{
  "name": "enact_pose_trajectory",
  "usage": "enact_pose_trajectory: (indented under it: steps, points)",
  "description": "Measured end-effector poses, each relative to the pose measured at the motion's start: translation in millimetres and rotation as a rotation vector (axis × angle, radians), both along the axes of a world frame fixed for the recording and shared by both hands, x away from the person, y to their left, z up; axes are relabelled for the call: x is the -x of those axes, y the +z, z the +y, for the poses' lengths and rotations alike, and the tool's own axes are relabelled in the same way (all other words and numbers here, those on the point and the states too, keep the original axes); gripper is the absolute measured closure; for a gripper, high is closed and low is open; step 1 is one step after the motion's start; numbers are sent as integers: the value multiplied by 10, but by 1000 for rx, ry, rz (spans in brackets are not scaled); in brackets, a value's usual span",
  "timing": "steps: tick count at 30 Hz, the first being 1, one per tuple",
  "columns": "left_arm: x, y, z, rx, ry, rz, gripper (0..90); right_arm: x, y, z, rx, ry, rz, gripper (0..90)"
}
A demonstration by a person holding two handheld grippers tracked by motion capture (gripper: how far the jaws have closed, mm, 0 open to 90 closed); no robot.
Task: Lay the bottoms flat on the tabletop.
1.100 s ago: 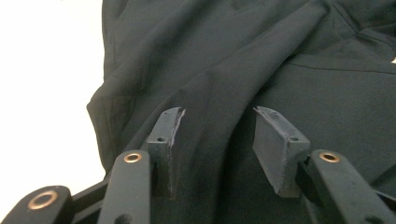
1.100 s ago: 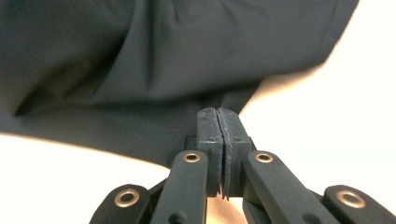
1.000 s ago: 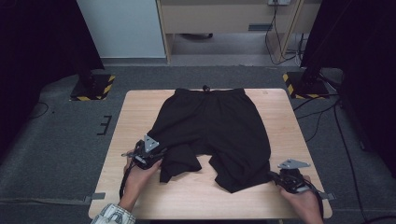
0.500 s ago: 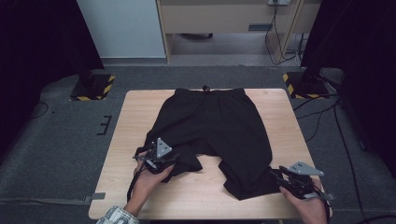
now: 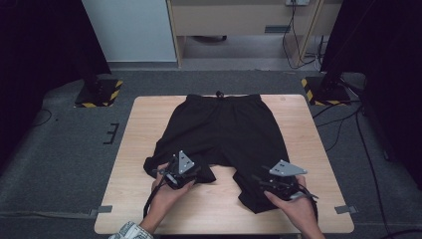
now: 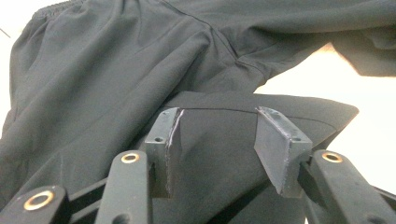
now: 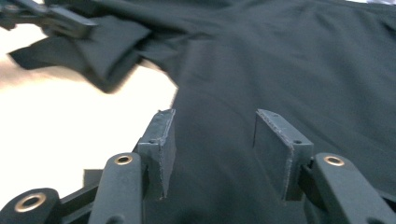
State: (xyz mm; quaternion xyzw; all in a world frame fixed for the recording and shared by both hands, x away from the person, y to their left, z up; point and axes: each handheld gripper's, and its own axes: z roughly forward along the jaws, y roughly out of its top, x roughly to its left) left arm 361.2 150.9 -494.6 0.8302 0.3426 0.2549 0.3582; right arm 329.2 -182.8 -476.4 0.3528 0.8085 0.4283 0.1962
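Observation:
A pair of black shorts [image 5: 224, 129] lies on the wooden table [image 5: 144, 129], waistband at the far side. Its left leg is folded over on itself near my left gripper [image 5: 186, 174]. In the left gripper view that gripper [image 6: 217, 126] stands open over the folded hem [image 6: 261, 105], pads clear of the cloth. My right gripper [image 5: 263, 181] hovers over the flat right leg. Its jaws [image 7: 212, 126] have just been opening, and the cloth [image 7: 303, 60] lies under them, not pinched. The left gripper [image 7: 46, 18] shows at the top left of the right gripper view.
Bare wood [image 7: 70, 130] lies between the two legs and along the table's front edge. Two stands with yellow-black striped bases [image 5: 97, 92] [image 5: 323, 89] sit on the grey floor behind the table's far corners. Cables run at the right.
My right gripper has opened, let go of the right leg and moved left over it. My left gripper has slid right and slightly nearer along the left leg, which is now folded inward.

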Motion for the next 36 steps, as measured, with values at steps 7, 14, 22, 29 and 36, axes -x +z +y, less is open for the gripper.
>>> enact_pose_trajectory:
  steps: [7, 14, 22, 29, 36]
  points:
    - [2, 3, -1, 9, 1, -3, 502, -66, -120, 229, 93, 43, 71, 704]
    - [-3, -3, -14, 12, 1, -1, 507, -241, -70, 145, 81, 0, 60, 897]
    - [-41, 54, -112, 59, 2, 7, 512, -734, -179, -229, 29, -137, 121, 892]
    - [-152, 21, -275, 71, -21, 31, 513, -1000, -483, -335, 86, -183, 182, 871]
    - [-100, -50, -374, 43, -51, 38, 512, -940, -323, -359, 46, -211, 136, 675]
